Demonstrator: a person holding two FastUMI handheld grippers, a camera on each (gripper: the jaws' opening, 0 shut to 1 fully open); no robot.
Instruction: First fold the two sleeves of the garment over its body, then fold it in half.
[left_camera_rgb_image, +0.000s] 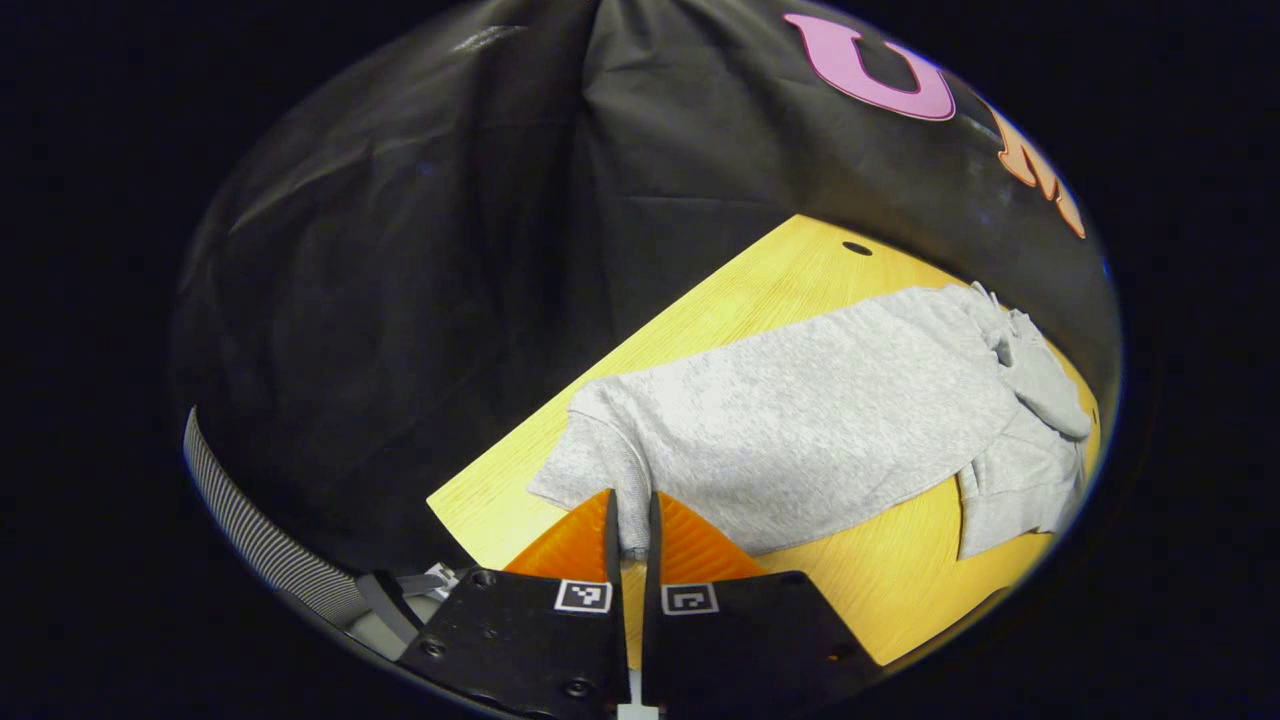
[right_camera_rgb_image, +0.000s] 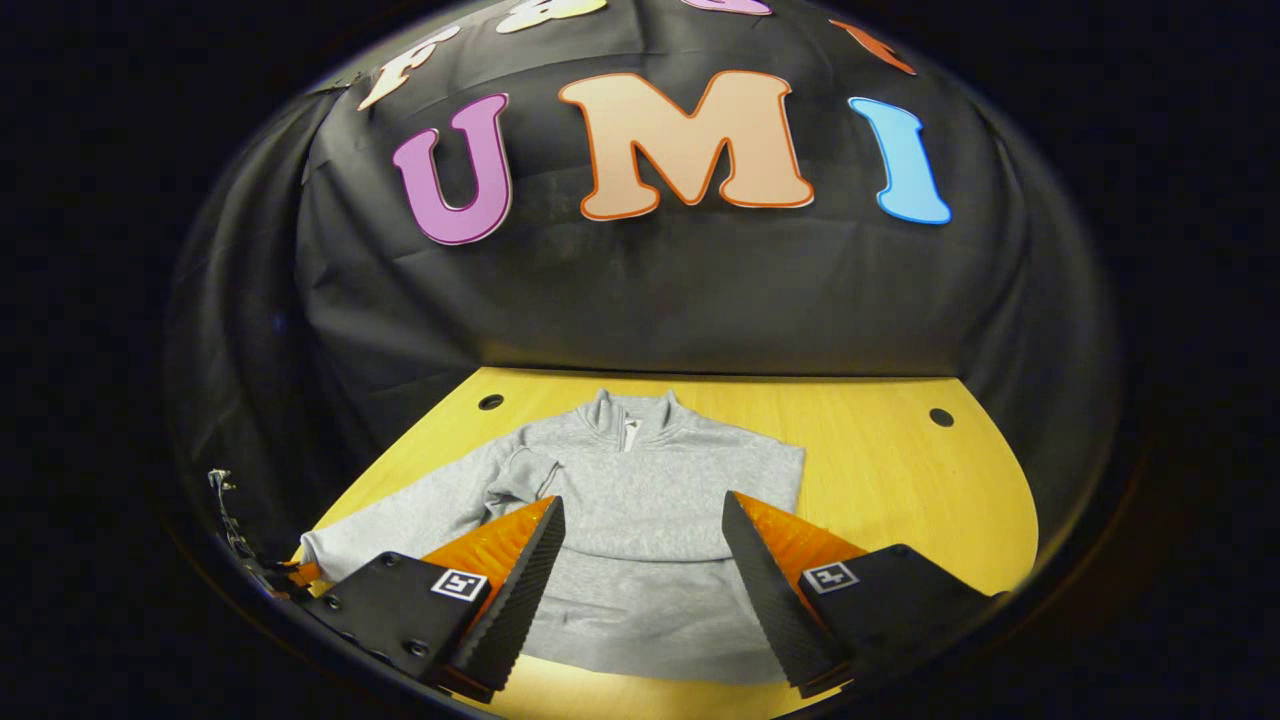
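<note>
Left gripper (left_camera_rgb_image: 631, 530): fingers nearly closed on the cuff end of the grey garment's (left_camera_rgb_image: 820, 420) left sleeve, a strip of fabric pinched between them. The grip at the cuff looks chosen so the whole sleeve can be carried over the body in one sweep.

Right gripper (right_camera_rgb_image: 640, 560): fingers spread wide, holding nothing, poised above the lower body of the garment (right_camera_rgb_image: 640, 500). It is probably waiting its turn, or ready to pin the cloth down.

Garment lies flat on the yellow wooden table (right_camera_rgb_image: 900, 470), collar toward the far wall. The left sleeve (right_camera_rgb_image: 400, 520) stretches out toward the table edge; the right sleeve appears already folded in. Judgement: first sleeve fold done, second starting.
</note>
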